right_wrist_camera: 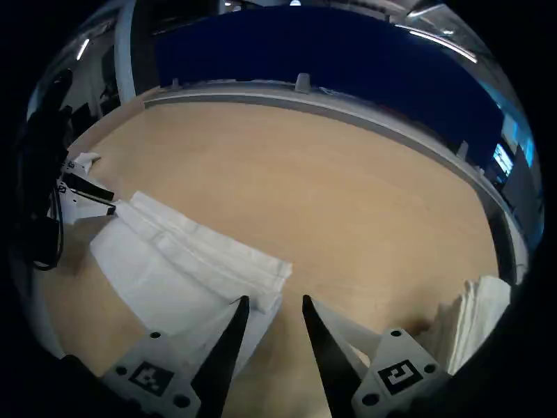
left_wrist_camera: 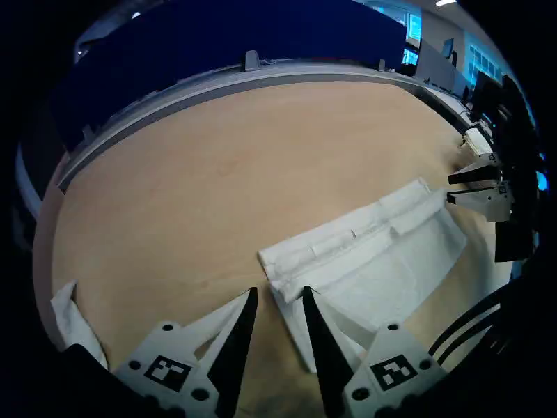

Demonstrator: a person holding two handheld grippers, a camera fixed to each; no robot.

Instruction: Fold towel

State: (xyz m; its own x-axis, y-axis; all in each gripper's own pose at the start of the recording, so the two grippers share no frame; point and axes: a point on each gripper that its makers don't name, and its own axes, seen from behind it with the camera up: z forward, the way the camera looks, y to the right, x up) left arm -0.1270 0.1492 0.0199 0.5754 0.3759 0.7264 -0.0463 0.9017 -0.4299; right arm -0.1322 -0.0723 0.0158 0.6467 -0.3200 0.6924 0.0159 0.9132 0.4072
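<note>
A white towel (left_wrist_camera: pixel 376 265) lies folded in a long band on the wooden table (left_wrist_camera: pixel 230 174). My left gripper (left_wrist_camera: pixel 278 292) stands open at the towel's near corner; its right finger overlaps the cloth edge and its left finger is over bare wood. In the right gripper view the same towel (right_wrist_camera: pixel 188 265) stretches away to the left, and my right gripper (right_wrist_camera: pixel 275 299) is open at its corner with the left finger over the cloth. Each gripper shows small in the other's view, at the towel's far end: the right gripper (left_wrist_camera: pixel 448 189) and the left gripper (right_wrist_camera: pixel 113 202).
A stack of folded white towels (right_wrist_camera: pixel 473 313) sits to the right of my right gripper. Another white cloth (left_wrist_camera: pixel 69 317) lies at the table's left edge. A grey rail (right_wrist_camera: pixel 313 97) and a blue partition (left_wrist_camera: pixel 230 35) close the table's far side. Black cables (left_wrist_camera: pixel 473 324) hang nearby.
</note>
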